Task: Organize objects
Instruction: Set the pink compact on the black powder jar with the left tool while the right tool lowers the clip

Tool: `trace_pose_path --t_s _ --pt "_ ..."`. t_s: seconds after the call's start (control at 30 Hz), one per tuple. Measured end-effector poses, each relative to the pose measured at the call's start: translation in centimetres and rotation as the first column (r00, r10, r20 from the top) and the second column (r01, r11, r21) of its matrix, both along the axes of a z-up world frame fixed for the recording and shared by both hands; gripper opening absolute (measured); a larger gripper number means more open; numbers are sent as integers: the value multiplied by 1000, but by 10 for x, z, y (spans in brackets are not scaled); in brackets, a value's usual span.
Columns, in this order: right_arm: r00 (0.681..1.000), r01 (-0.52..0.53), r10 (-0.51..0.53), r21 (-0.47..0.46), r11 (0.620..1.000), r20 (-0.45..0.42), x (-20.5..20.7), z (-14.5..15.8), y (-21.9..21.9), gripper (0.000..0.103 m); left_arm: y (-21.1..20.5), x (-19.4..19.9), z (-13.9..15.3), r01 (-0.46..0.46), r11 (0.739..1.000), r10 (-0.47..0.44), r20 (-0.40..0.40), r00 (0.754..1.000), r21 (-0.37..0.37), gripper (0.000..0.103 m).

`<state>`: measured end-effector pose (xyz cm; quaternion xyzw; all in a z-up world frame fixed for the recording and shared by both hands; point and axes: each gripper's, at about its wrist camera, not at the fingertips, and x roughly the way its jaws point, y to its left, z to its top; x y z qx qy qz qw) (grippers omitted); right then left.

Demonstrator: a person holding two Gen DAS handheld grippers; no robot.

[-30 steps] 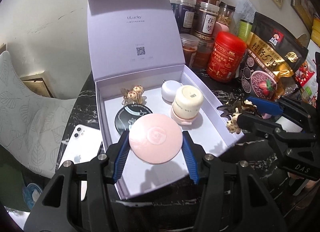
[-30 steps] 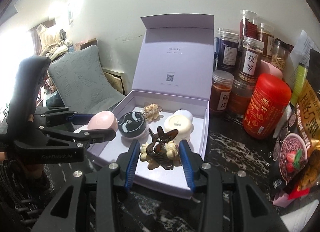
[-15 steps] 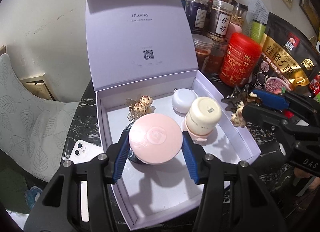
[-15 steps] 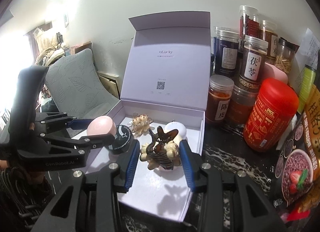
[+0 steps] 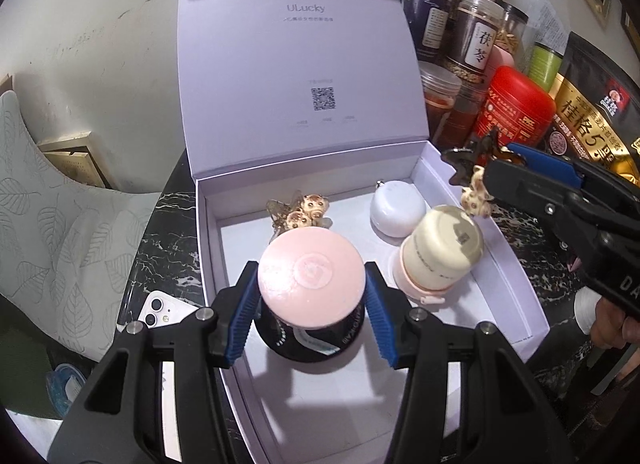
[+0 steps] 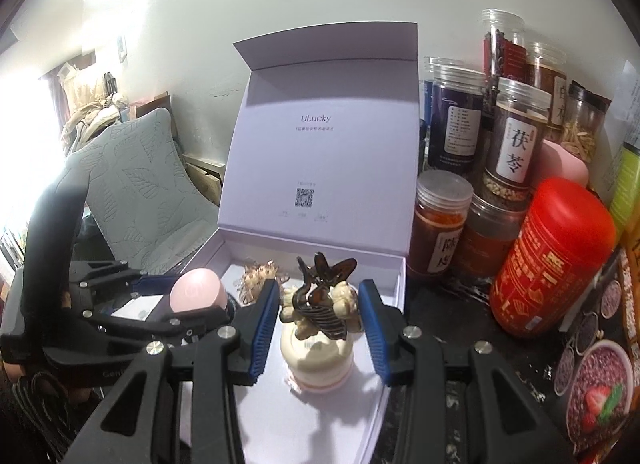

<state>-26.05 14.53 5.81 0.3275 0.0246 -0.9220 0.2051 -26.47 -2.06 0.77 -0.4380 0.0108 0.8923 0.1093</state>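
An open lilac gift box (image 5: 516,276) (image 6: 394,284) lies on the dark marble table, its lid upright. My left gripper (image 5: 311,302) (image 6: 172,300) is shut on a round pink compact (image 5: 311,276) (image 6: 196,292), held over a black round case (image 5: 316,340) inside the box. My right gripper (image 6: 319,322) (image 5: 516,168) is shut on a brown hair claw with cream bear charms (image 6: 320,300) (image 5: 474,184), above the box's right side. In the box also sit a cream jar (image 5: 438,252) (image 6: 316,360), a white round case (image 5: 396,208) and a gold bear hair clip (image 5: 300,210) (image 6: 256,276).
Jars of dried goods (image 6: 512,144), a red canister (image 6: 552,256) (image 5: 516,108) and an oat bag (image 5: 592,124) crowd the right of the box. A white phone (image 5: 160,312) lies left of the box. A grey leaf-patterned chair (image 5: 52,216) stands at the left.
Both grippers have moved forward over the box with their loads. The pink compact now hangs over the black case, and the hair claw has come in above the cream jar.
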Motion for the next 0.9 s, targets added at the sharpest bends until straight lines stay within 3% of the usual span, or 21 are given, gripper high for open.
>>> trace_pose_path --t_s 0.5,0.9 --pt "999 -16 17 -18 1000 34 -50 -16 -15 41 -7 -18 -12 -22 1000 21 42 999 9 49" --pt "998 -1 -1 28 1000 67 -61 -32 -19 41 -2 -16 -14 -13 1000 13 26 1000 -7 49"
